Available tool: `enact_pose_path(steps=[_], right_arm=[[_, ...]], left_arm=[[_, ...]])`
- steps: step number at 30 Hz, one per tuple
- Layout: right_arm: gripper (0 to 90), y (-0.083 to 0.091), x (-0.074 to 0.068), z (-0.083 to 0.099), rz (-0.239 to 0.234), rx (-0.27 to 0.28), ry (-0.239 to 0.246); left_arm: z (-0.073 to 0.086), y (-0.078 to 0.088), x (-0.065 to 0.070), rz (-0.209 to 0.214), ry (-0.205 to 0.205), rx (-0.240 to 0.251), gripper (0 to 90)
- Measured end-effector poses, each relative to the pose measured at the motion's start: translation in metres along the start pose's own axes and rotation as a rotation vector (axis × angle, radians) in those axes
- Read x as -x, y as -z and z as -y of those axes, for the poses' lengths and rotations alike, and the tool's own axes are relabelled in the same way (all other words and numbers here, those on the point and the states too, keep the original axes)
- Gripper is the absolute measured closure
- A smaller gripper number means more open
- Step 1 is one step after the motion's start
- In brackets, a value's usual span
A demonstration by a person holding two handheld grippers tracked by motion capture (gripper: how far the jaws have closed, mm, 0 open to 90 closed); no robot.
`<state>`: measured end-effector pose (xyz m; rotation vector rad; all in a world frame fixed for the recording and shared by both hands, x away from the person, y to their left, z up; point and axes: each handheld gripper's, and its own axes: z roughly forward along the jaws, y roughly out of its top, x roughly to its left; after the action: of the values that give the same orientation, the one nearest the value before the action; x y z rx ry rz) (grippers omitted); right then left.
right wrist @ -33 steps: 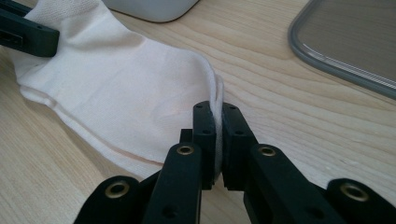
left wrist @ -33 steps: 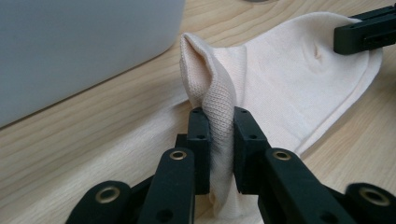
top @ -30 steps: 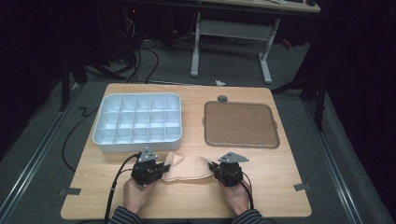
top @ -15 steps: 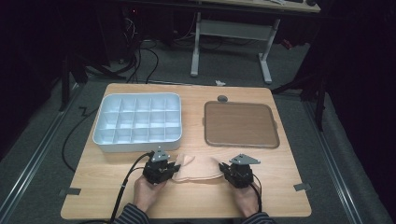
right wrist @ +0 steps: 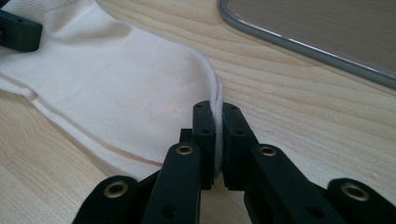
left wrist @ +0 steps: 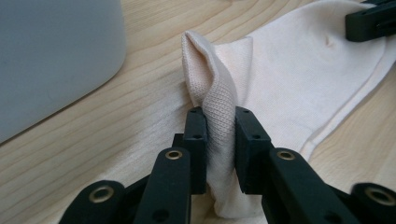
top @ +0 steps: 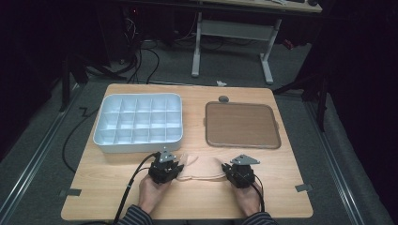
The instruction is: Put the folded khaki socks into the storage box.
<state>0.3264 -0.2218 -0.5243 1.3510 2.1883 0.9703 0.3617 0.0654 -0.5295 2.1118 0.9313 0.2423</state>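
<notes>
sock (top: 202,169): pale pink, flat on the counter (top: 281,187) just in front of the white divided tray (top: 138,123), stretched between both grippers.
left gripper (left wrist: 219,140): jaws nearly together, just easing apart, pads pressing a raised fold at the sock's tray-side end.
right gripper (right wrist: 215,140): clamped tight on the sock's thin edge, far from the tray.
</notes>
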Motion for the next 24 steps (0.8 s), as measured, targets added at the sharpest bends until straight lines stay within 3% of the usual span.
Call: enact_pose_path(steps=[8,11,14,18,24], right_arm=[[82.9,-0.003,0.001,0.001,0.003,0.0,0.006],[78.7,-0.003,0.001,0.001,0.004,0.003,-0.011],[69.6,0.001,0.003,0.0,0.002,0.025,-0.027],[64.9,0.01,0.005,-0.002,0.0,0.059,-0.052],[64.8,0.023,0.002,-0.006,0.0,0.101,-0.048]], left_arm=[[0.0,0.0,-0.002,-0.003,0.008,0.001,73.5],[0.0,0.001,-0.004,-0.002,0.03,-0.003,67.3],[0.0,0.004,-0.006,-0.006,0.052,0.007,59.3],[-0.001,0.009,-0.008,-0.001,0.077,0.024,54.1],[-0.001,0.013,-0.011,-0.007,0.098,0.031,51.1]])
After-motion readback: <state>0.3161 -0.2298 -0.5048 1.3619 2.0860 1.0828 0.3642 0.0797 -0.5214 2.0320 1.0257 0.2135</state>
